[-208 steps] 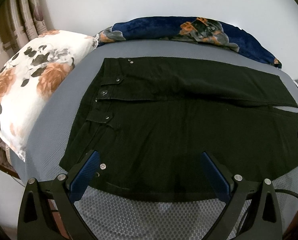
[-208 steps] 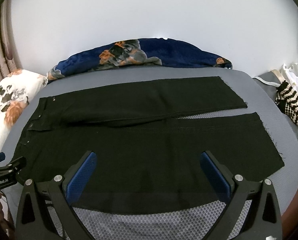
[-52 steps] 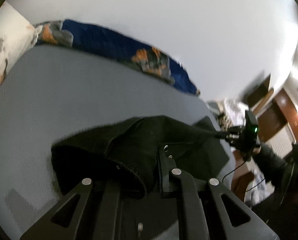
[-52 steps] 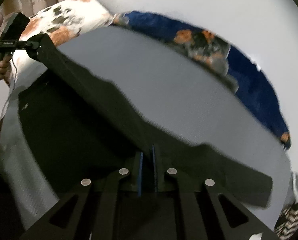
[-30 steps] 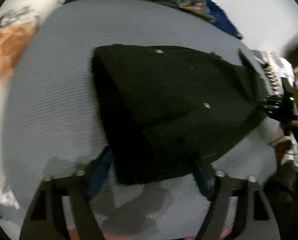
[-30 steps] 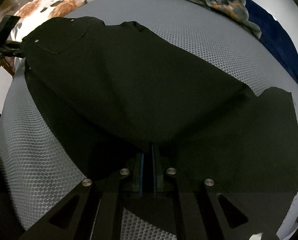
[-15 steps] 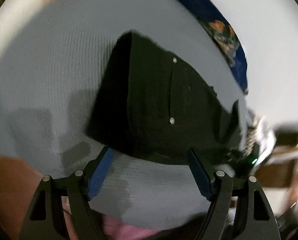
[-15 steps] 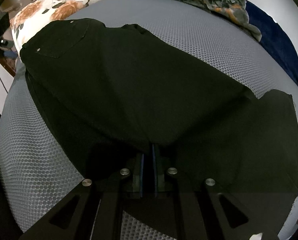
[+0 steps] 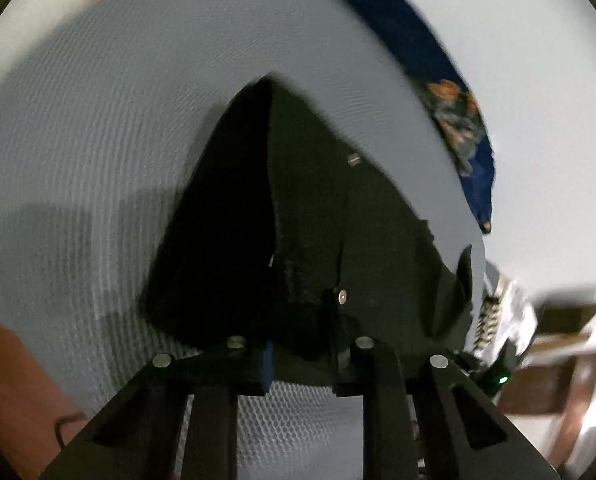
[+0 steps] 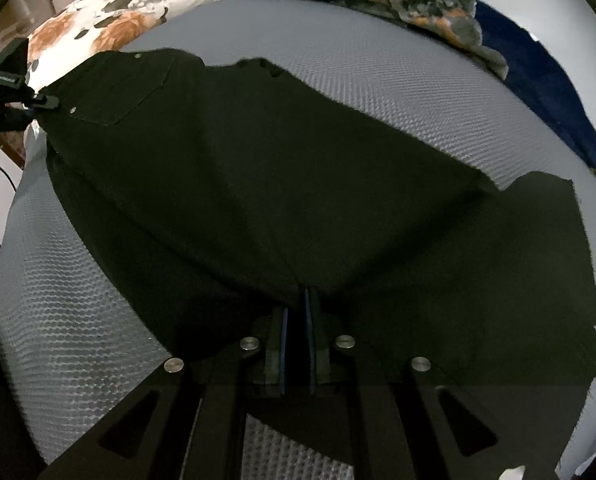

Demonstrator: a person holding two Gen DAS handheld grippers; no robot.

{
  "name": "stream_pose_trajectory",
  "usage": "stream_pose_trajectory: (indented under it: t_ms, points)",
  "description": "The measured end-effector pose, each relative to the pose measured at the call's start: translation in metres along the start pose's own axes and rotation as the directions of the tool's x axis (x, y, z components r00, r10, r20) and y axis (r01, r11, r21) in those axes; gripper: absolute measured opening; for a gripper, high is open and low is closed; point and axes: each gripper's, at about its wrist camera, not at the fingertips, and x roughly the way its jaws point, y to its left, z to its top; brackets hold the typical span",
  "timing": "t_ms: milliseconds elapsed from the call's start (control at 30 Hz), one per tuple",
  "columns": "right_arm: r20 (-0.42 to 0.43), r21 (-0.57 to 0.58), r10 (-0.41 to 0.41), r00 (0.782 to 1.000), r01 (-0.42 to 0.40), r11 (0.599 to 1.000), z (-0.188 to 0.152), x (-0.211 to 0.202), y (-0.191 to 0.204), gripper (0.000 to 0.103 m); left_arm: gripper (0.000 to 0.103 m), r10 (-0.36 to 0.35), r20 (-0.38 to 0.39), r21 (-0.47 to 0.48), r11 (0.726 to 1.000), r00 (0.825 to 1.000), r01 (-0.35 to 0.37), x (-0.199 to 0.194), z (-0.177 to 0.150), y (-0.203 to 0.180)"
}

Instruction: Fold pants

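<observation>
The black pants [image 10: 298, 184] lie on the grey mesh bed cover [image 10: 417, 80], folded lengthwise with one leg over the other and the back pocket facing up. My right gripper [image 10: 296, 308] is shut on the pants' near edge around the middle of the legs. My left gripper [image 9: 301, 336] is closed on the waistband end of the pants [image 9: 317, 216], with fabric between the fingers; it also shows at the far left of the right wrist view [image 10: 38, 98].
A floral pillow [image 10: 110, 20] lies at the bed's head. A navy floral blanket [image 10: 477, 20] runs along the wall. A striped cloth [image 9: 489, 312] and brown furniture sit beyond the bed's foot.
My left gripper, open half a second ago, has closed on the waistband edge. My right gripper has stayed shut on the pants; the fold has settled flat.
</observation>
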Motion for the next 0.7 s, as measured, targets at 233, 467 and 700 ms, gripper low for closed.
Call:
stream_pose_trajectory:
  t_ms: [233,467,700]
  points:
    - [-0.002,0.004,0.028,1.000,-0.028,1.000,-0.008,-0.024,0.017,0.007,0.020,0.146,-0.028,0.316,0.940,0.989,-0.130,0.004,0.009,-0.017]
    - [-0.086,-0.003,0.046,0.995,-0.046,0.999,-0.023,0.003,0.029,0.007,0.023,0.264,-0.073,0.383,0.898,0.962,-0.218,0.031,0.002,-0.001]
    - [-0.101,0.025,0.073,0.992,-0.071,0.997,-0.018,0.008,0.022,0.007,0.045,0.382,0.003,0.472,0.814,0.924,-0.338,0.038,-0.005,-0.021]
